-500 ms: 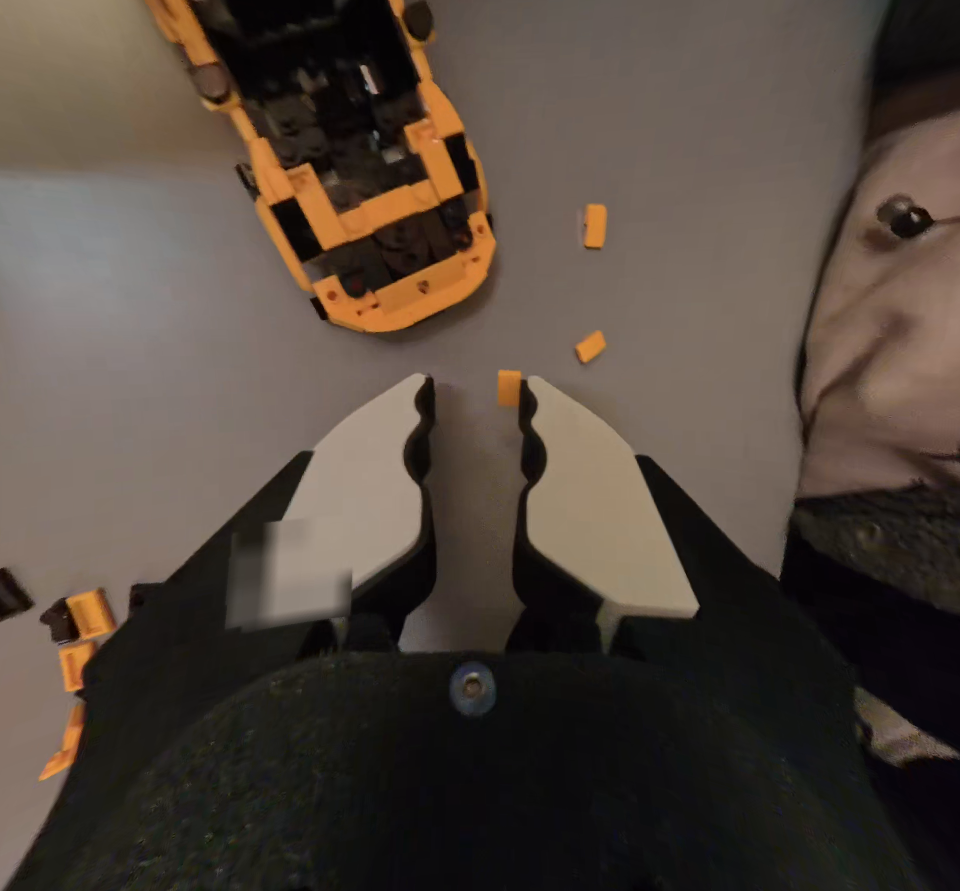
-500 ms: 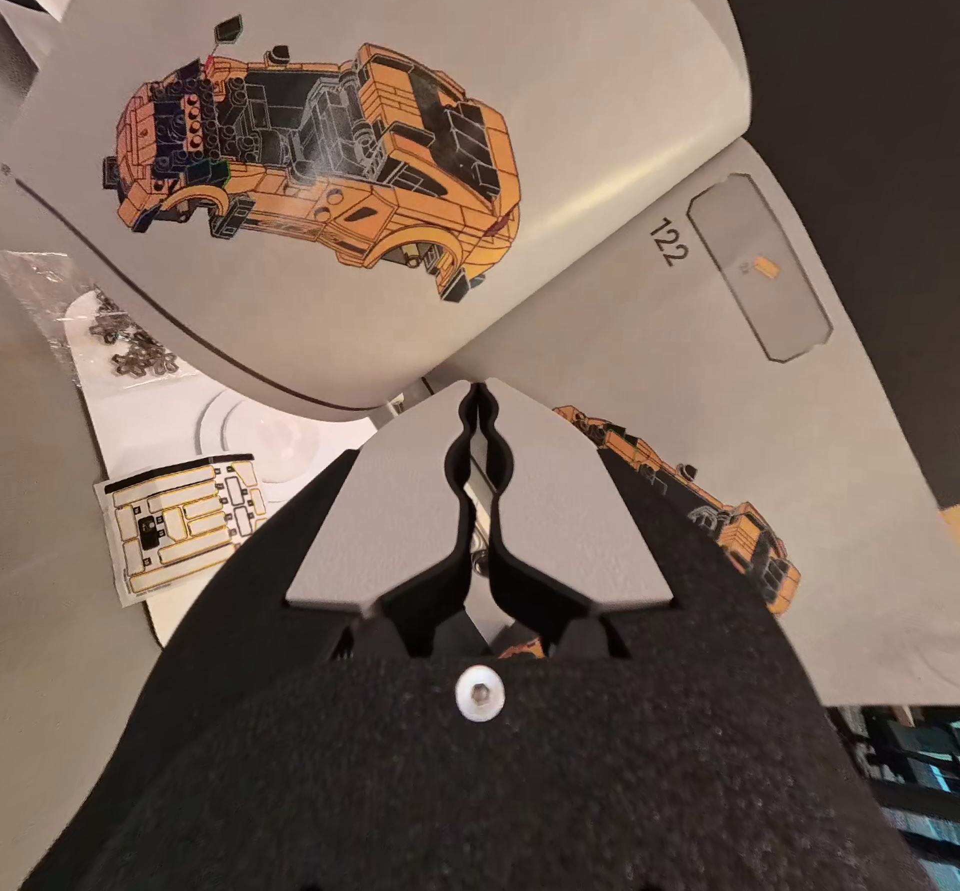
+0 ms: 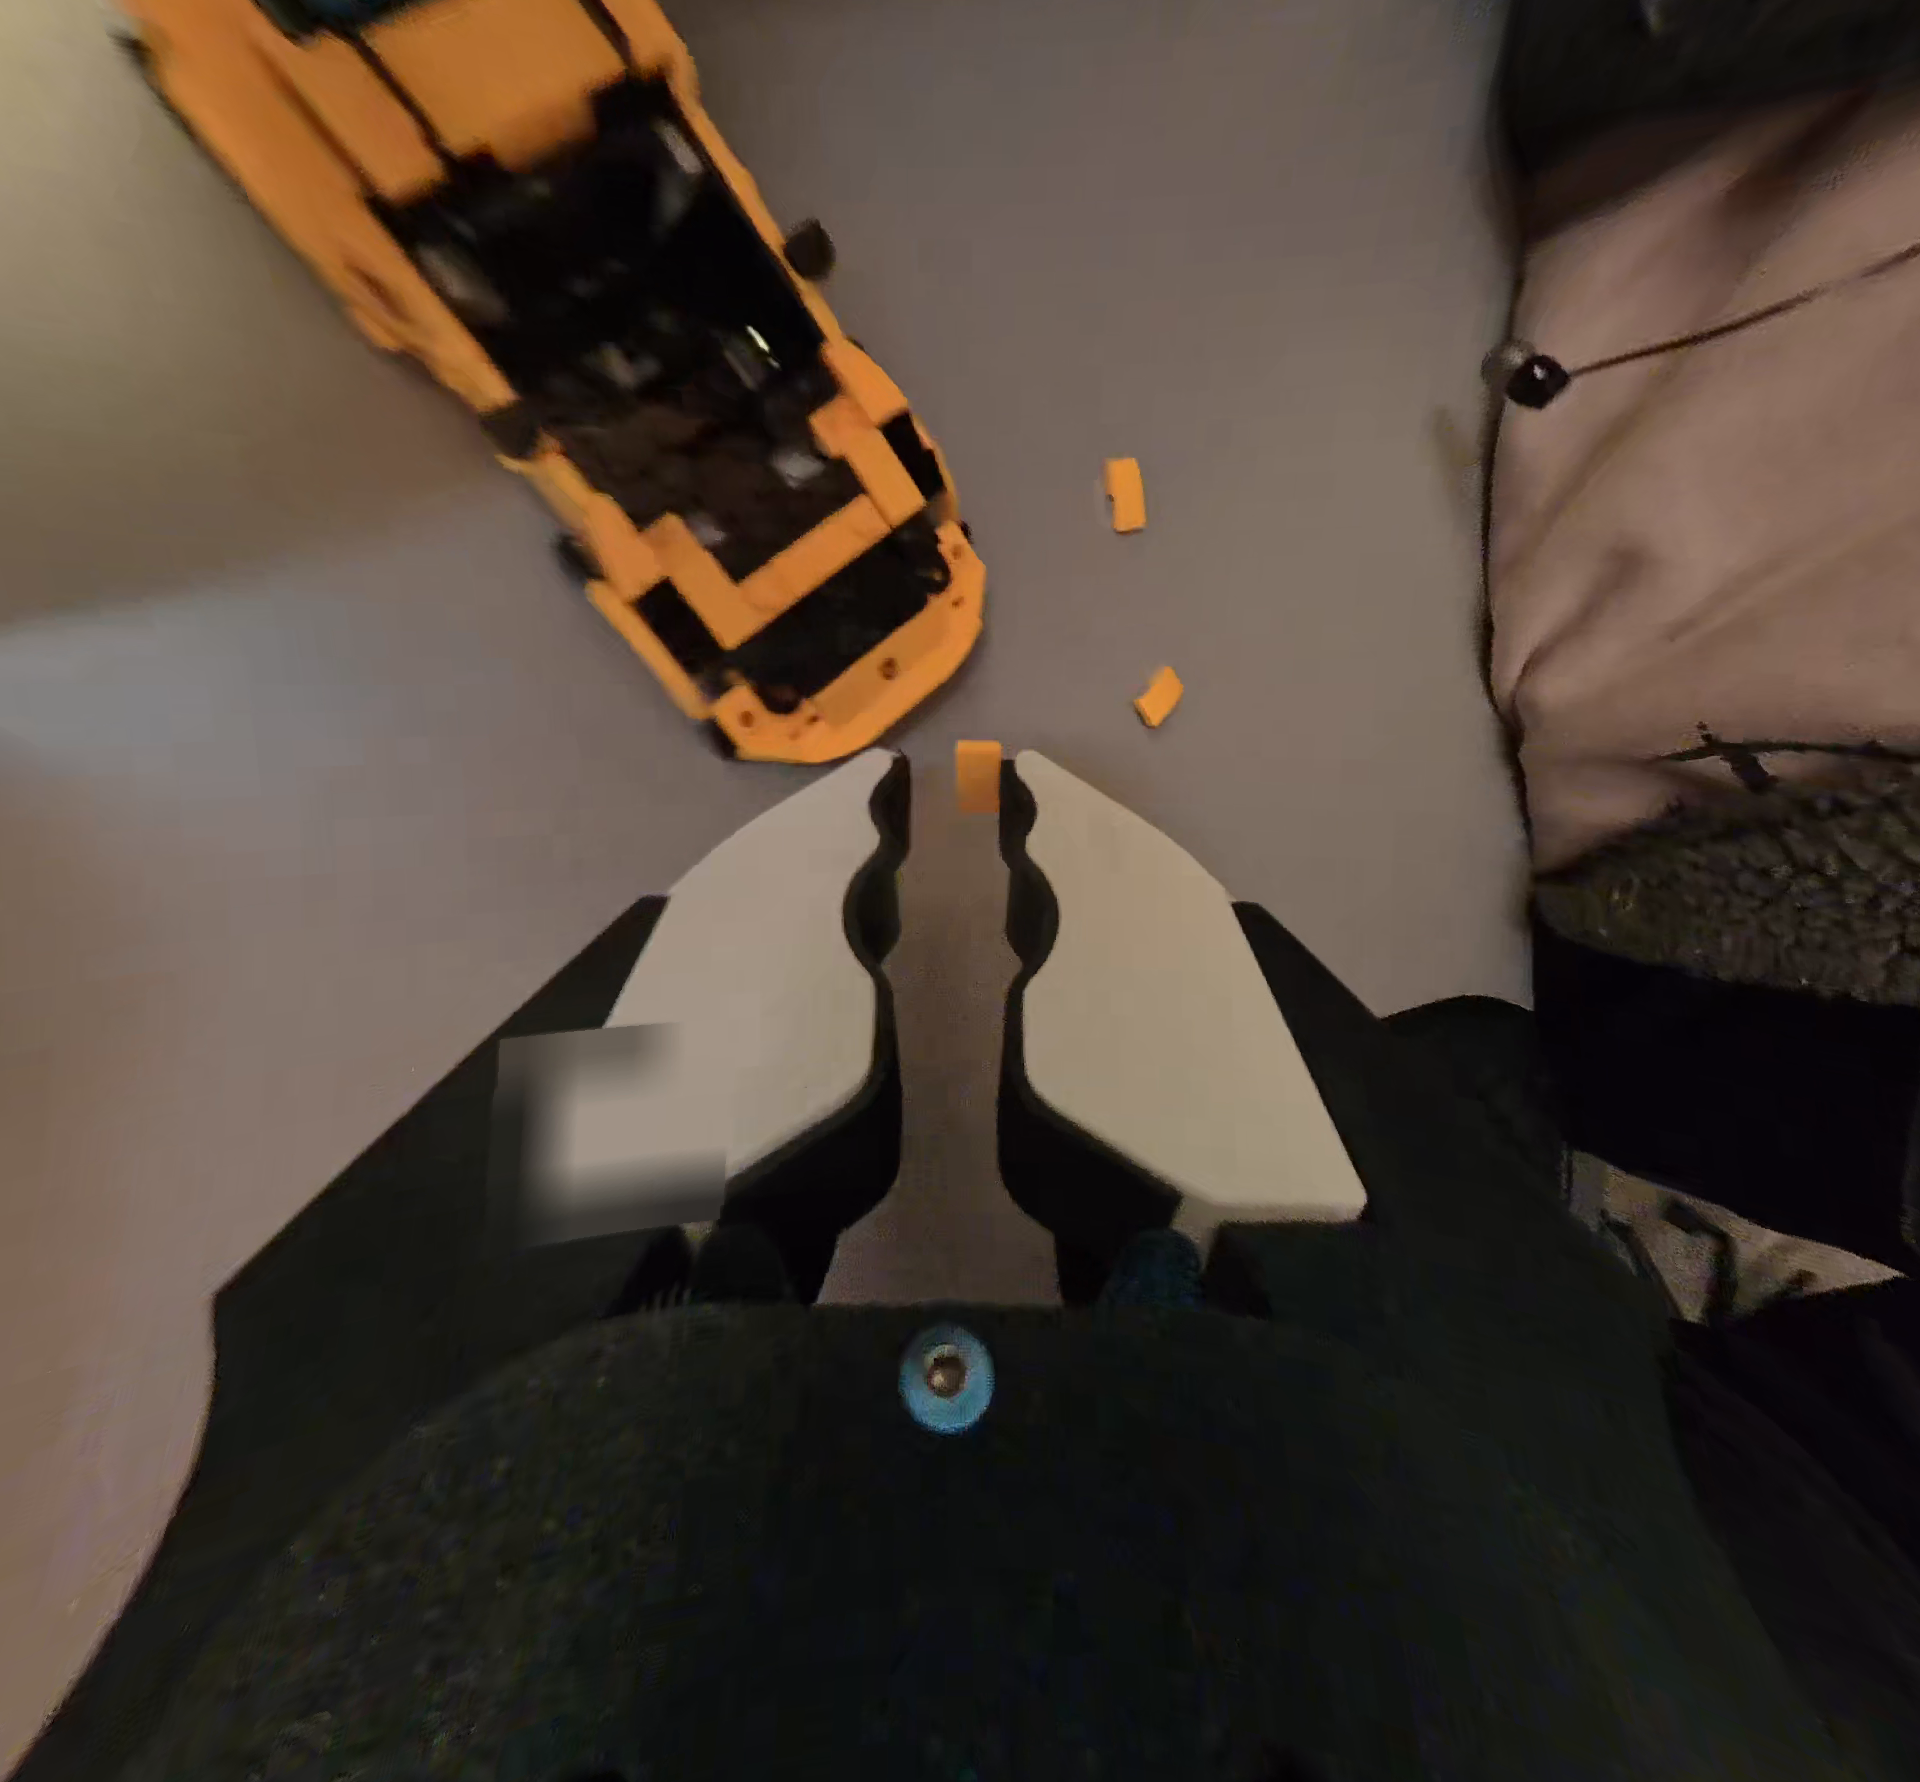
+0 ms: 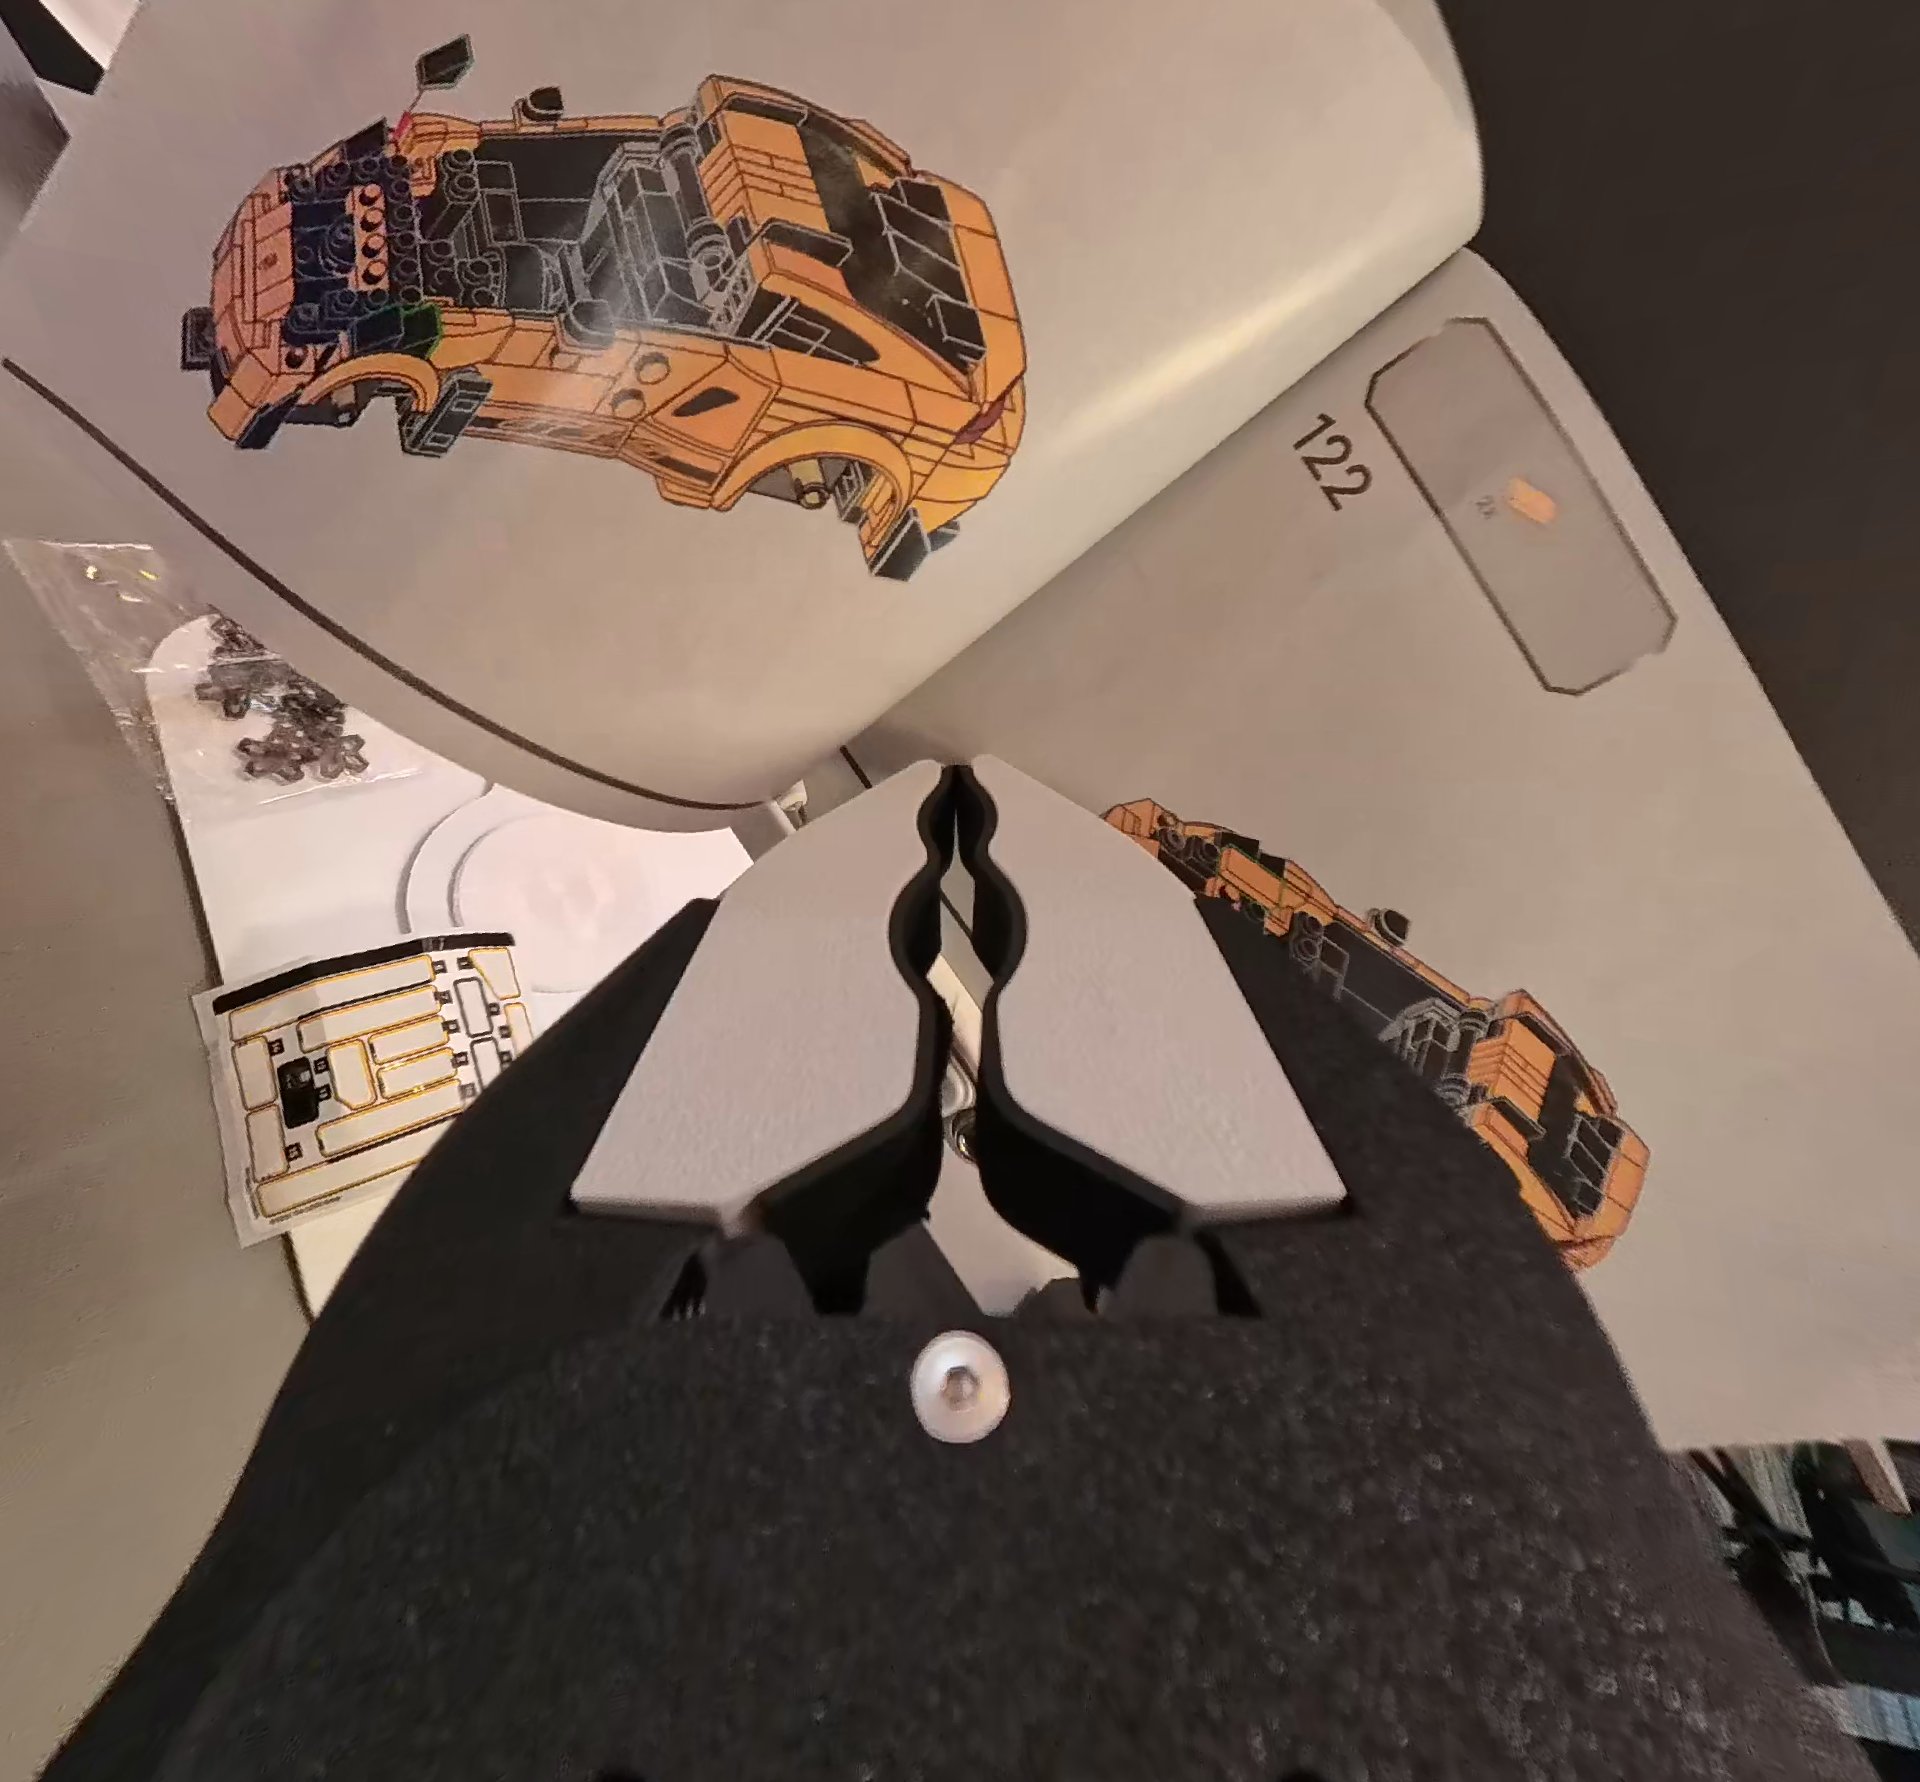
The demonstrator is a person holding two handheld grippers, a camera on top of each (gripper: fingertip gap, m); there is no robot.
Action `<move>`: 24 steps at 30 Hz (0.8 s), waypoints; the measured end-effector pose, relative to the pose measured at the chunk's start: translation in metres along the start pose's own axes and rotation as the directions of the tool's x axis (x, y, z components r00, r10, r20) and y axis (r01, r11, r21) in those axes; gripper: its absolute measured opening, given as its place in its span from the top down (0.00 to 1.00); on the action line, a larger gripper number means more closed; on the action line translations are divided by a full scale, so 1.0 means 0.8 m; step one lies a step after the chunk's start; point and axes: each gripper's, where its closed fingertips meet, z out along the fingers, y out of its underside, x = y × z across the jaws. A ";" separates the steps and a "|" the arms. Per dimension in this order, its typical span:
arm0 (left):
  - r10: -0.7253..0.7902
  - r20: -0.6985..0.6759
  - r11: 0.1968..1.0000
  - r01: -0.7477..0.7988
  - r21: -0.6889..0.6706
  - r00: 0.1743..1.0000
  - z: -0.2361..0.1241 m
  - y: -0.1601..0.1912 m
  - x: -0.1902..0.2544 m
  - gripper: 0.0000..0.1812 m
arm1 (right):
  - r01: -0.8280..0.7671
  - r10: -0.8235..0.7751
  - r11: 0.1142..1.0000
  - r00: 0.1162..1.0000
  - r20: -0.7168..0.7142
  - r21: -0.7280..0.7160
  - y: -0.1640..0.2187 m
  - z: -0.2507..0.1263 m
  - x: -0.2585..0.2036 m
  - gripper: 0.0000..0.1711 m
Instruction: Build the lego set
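Since half a second ago, the small orange brick [image 3: 978, 776] has been brought between the left gripper [image 3: 954, 776] tips, hugging the right one; jaws parted, nothing clamped. Brick's long axis runs along the fingers. Beyond-left of the brick: the orange car [image 3: 665, 444]. Right gripper [image 4: 957, 774] is pinched closed over the instruction booklet [image 4: 1195, 693], apparently empty, so left is nearer.

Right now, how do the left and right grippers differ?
The left gripper is open, its fingers bracketing a small orange piece on the table; the right gripper is shut, empty, over the instruction booklet. Both have grey, black-lined fingers.
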 end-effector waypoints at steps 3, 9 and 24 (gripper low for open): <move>-0.021 -0.075 1.000 0.022 0.011 0.997 0.023 0.010 0.014 0.94 | 0.002 -0.002 1.000 1.000 -0.007 0.000 0.000 0.000 0.000 1.00; 0.051 -0.112 0.998 -0.046 0.045 0.992 0.047 0.018 0.038 0.96 | 0.006 -0.006 1.000 1.000 -0.009 -0.004 0.001 0.002 0.000 1.00; 0.069 0.148 0.973 -0.099 0.207 0.987 0.005 -0.013 0.010 0.88 | 0.018 -0.018 1.000 1.000 -0.008 -0.007 0.001 0.003 0.001 1.00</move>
